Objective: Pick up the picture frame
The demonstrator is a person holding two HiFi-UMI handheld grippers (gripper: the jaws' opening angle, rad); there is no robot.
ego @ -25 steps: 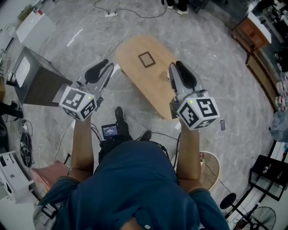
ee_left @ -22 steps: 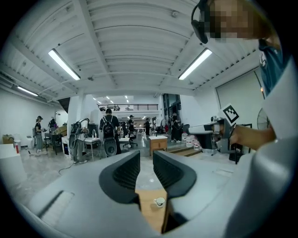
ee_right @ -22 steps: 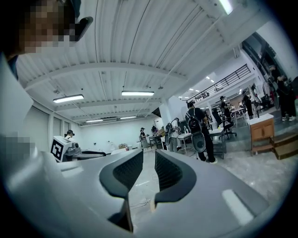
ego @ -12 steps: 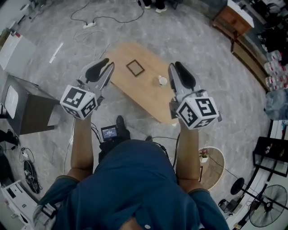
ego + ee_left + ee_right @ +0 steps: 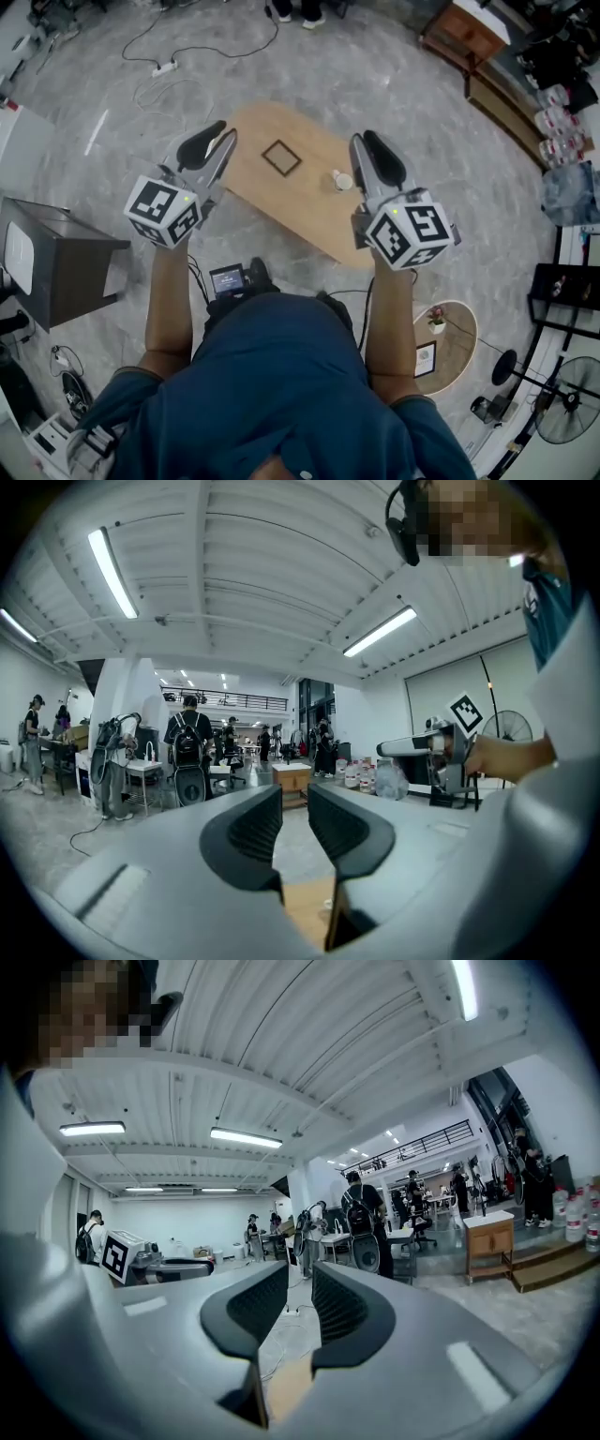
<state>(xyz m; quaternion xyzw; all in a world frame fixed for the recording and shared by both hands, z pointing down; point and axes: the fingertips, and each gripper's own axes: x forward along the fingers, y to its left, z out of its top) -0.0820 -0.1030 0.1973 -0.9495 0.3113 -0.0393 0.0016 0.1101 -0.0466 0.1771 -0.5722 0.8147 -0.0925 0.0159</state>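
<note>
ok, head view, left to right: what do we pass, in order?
Dark grey box → left gripper → dark square picture frame → right gripper. The small white cup abuts the right gripper, so it is left out.

- left gripper, right gripper: grey shells, black ribbed jaw pads.
- behind each: white cube, black square markers, small green light on top.
- wearer: dark teal shirt, short sleeves.

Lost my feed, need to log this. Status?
Left gripper and right gripper raised, jaws slightly apart, empty. Picture frame flat on table, untouched. Cup beside it, apart.
</note>
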